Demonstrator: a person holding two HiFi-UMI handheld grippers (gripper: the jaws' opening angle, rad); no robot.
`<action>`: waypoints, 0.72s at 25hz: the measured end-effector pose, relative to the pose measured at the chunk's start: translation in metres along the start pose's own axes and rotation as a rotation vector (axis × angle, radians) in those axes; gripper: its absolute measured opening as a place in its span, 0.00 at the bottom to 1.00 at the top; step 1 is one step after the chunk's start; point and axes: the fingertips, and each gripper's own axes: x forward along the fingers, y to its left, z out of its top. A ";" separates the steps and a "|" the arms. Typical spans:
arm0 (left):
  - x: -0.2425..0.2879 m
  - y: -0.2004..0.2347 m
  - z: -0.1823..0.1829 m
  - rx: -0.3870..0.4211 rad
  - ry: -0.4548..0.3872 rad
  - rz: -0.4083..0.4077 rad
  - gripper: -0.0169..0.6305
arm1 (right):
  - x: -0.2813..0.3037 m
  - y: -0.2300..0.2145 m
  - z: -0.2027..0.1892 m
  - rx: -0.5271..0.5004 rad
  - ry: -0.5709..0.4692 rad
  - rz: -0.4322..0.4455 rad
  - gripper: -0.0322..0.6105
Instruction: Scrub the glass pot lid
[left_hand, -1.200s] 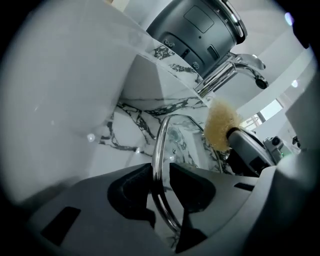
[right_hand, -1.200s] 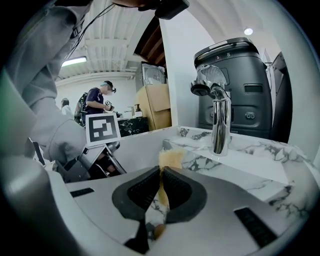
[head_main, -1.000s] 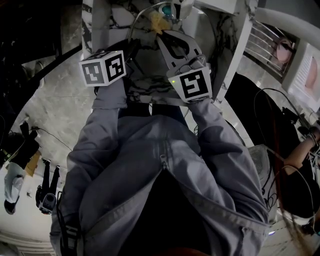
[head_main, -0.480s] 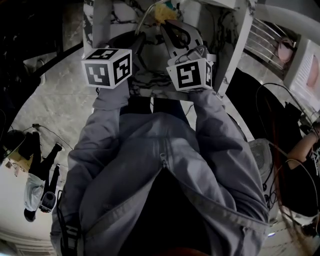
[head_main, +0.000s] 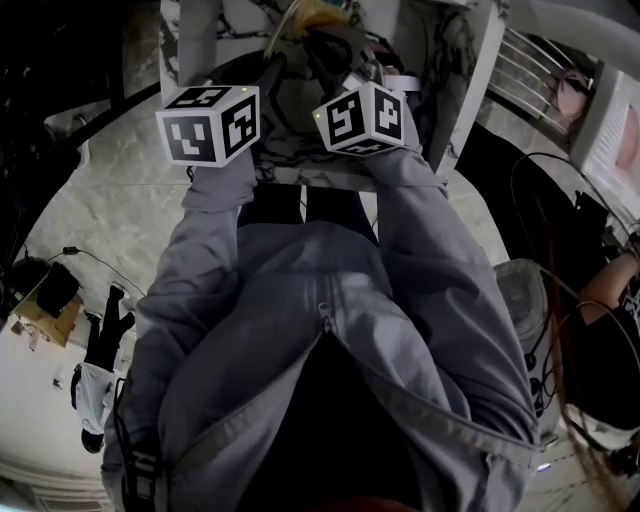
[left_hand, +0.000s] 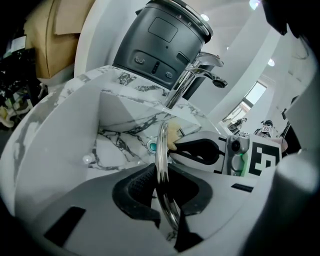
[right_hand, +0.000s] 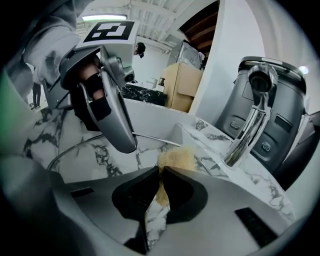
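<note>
The glass pot lid (left_hand: 161, 150) stands on edge over the marble sink (left_hand: 120, 145). Its metal rim runs between the pads of my left gripper (left_hand: 164, 192). That gripper's jaws have just been closing and now pinch the rim. My right gripper (right_hand: 161, 187) is shut on a yellow sponge (right_hand: 176, 159), which pokes out past its tips and lies against the glass near the far rim (right_hand: 150, 137). In the left gripper view the sponge (left_hand: 172, 136) shows just right of the lid. In the head view both marker cubes (head_main: 208, 122) hang over the sink.
A chrome faucet (left_hand: 187, 82) arches over the sink's back edge, with a grey appliance (left_hand: 160, 40) behind it. A teal drain plug (left_hand: 152, 146) sits in the basin. The marble counter edge (head_main: 300, 175) lies under the forearms. People and cables stand on the floor around.
The right gripper has rolled, so its cube now shows other faces, and it has shifted towards the lid. The left cube has risen slightly. Lid and sponge sit nearer the head view's top edge.
</note>
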 end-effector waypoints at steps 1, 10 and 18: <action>-0.001 0.000 0.001 -0.004 -0.003 0.000 0.13 | 0.000 0.003 0.001 -0.002 0.003 0.013 0.12; -0.006 0.003 -0.004 -0.019 -0.018 0.014 0.13 | -0.014 0.053 -0.004 0.000 0.050 0.216 0.12; -0.008 0.007 -0.016 -0.036 -0.024 0.026 0.13 | -0.036 0.112 -0.016 0.085 0.083 0.455 0.12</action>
